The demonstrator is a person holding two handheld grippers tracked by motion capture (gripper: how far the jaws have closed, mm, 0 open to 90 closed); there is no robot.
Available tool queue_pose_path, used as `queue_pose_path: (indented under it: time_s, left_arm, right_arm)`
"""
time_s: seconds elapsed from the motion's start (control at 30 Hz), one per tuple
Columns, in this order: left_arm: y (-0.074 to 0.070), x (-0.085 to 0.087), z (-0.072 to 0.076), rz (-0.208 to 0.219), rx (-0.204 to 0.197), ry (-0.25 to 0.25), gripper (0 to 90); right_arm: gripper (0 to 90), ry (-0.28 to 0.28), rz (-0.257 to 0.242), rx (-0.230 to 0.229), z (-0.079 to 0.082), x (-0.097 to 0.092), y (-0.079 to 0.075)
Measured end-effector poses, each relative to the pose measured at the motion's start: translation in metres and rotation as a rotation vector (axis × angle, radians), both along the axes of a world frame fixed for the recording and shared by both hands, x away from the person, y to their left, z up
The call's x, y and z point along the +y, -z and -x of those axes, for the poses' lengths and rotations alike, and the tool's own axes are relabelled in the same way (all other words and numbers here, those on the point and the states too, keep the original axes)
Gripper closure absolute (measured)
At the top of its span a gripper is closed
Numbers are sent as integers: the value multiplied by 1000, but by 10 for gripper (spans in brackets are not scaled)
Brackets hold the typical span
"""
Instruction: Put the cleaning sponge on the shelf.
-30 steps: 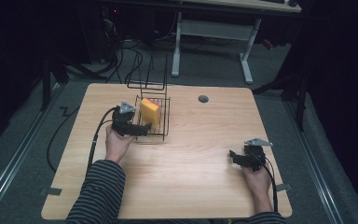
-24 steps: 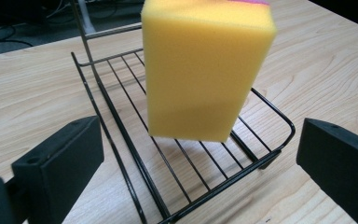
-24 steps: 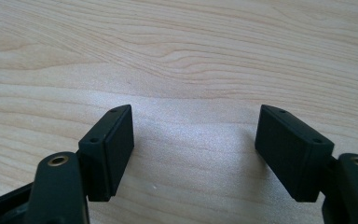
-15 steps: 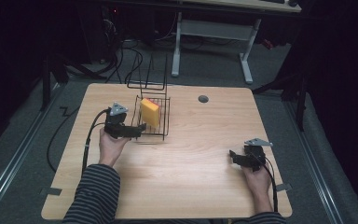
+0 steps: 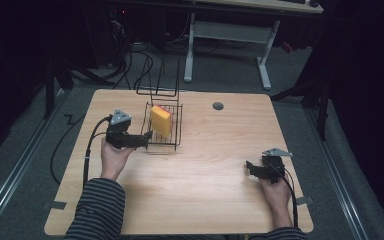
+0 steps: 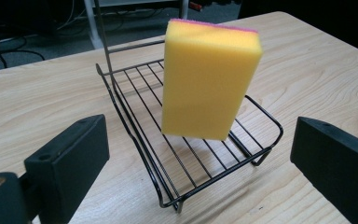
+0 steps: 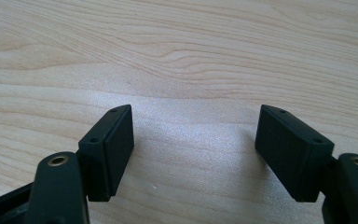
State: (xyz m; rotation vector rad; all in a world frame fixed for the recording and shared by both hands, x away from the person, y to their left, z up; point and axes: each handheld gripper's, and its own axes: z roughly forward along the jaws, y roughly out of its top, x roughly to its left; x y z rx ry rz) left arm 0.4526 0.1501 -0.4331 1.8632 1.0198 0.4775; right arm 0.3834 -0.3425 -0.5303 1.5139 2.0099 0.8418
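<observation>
sponge upright in wire rack, rack on table left of centre

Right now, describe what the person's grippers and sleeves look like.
Both the left gripper and the right gripper are black, with blocky rectangular jaws, a grey three-cornered plate on top and a trailing black cable. The sleeves are dark with thin pale stripes.

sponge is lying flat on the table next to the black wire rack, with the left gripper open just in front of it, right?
Not quite: the sponge stands upright inside the black wire rack, as the left gripper view shows. The left gripper is open just in front of it, its jaws having just been closing slightly on nothing.
</observation>
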Motion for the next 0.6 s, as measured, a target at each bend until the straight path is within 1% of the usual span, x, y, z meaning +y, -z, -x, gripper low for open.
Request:
queue_pose_path:
  time_s: [0.1, 0.27, 0.6]
  left_arm:
    - [-2, 2, 1, -5, -1, 0, 55]
    - [-5, 6, 4, 6, 0, -10, 59]
    - [-13, 16, 13, 19, -23, -24, 67]
  right_arm:
    - [284, 0, 1, 0, 0, 0, 0]
    - [283, 0, 0, 0, 0, 0, 0]
    - [283, 4, -1, 2, 0, 1, 0]
